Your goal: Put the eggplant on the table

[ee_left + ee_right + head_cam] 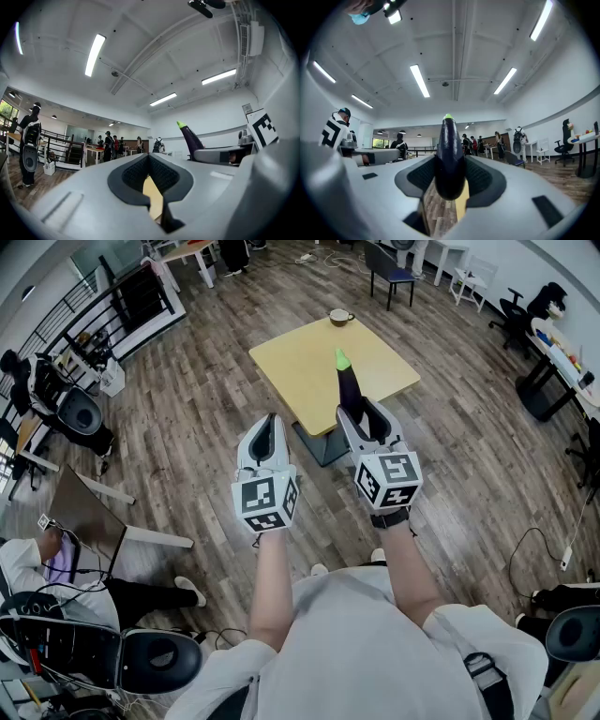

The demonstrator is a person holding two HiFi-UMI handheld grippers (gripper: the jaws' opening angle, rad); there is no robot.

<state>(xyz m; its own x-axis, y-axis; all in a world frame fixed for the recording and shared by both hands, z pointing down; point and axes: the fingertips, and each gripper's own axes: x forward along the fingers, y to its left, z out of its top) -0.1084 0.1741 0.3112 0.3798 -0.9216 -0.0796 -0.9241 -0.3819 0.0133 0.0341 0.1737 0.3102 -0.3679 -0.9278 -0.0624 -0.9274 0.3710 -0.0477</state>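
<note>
Purple-black with a green tip, the eggplant [449, 154] is clamped between the pads of the right gripper [364, 418]. It is carried in the air at the near side of the yellow table [300, 367], tip pointing to the far side. Just to its left, the left gripper [267, 427] has its jaws drawn narrow, nearly together, with nothing between them, and a cup [340, 317] stands at the table's far edge.

Left gripper [269, 423] and right gripper [364, 411] held out level, side by side. Left jaws together, empty. Right jaws clamped on eggplant [348, 382].
</note>
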